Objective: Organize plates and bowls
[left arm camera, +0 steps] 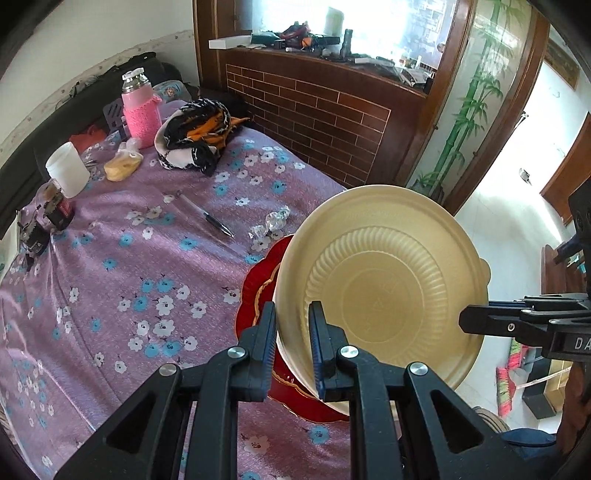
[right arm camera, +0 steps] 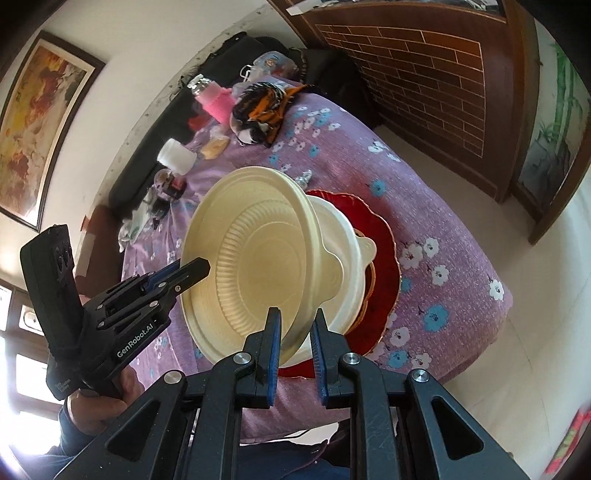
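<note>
Two wrist fisheyes, angled steeply down, close-up; both share the cream bowl (left arm camera: 384, 291) — opposite sides

Bright daylight blows out the window (left arm camera: 332, 22) behind the counter; fisheye curvature darkens every corner.

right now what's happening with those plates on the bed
A person holds a cream plate tilted in the air, with the left hand-held gripper and the right hand-held gripper each clamped on its rim at opposite sides. It hangs just above a cream bowl sitting on a red plate on the floral bedspread.
</note>
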Demonstrator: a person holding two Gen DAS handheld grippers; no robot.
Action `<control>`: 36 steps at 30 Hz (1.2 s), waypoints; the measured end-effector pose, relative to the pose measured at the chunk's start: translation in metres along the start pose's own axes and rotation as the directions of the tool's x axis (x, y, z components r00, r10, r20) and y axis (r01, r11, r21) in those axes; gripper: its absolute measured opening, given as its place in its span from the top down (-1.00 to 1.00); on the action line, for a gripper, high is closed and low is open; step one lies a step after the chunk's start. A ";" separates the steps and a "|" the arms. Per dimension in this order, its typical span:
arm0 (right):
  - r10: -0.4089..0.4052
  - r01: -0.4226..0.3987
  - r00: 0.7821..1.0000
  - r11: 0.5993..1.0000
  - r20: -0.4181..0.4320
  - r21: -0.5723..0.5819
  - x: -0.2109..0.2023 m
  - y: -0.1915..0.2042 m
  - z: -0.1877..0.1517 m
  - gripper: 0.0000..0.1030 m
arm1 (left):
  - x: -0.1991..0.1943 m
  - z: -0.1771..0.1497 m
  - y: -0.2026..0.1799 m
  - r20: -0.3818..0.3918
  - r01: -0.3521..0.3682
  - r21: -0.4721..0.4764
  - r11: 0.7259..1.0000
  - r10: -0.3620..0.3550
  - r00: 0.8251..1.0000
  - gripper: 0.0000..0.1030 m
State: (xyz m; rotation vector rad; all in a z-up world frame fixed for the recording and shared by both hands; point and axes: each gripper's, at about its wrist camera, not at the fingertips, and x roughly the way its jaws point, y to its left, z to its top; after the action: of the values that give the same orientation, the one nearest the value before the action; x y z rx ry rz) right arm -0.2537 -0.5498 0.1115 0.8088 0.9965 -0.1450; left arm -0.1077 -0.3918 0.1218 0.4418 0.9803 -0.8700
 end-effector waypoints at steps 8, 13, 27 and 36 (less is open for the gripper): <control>-0.010 0.011 1.000 1.000 -0.024 0.011 0.010 -0.007 0.005 0.66 | 0.012 0.000 -0.001 -0.024 -0.009 0.005 1.000 0.009 1.000 0.71; -0.016 0.017 0.999 1.000 -0.035 0.017 0.014 -0.010 0.007 0.66 | 0.018 0.001 -0.002 -0.034 -0.011 0.007 1.000 0.011 0.999 0.71; -0.025 0.026 0.999 0.999 -0.046 0.028 0.021 -0.016 0.010 0.63 | 0.023 0.002 -0.003 -0.040 -0.007 0.010 1.000 0.007 0.999 0.71; -0.026 0.027 0.999 0.999 -0.034 0.020 0.018 -0.014 0.009 0.46 | 0.018 0.001 -0.002 -0.035 0.005 0.010 1.000 -0.005 0.999 0.45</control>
State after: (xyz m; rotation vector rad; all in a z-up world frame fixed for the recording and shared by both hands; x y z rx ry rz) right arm -0.2436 -0.5617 0.0924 0.8193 1.0389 -0.1656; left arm -0.1041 -0.4014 0.1067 0.4643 1.0096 -0.8748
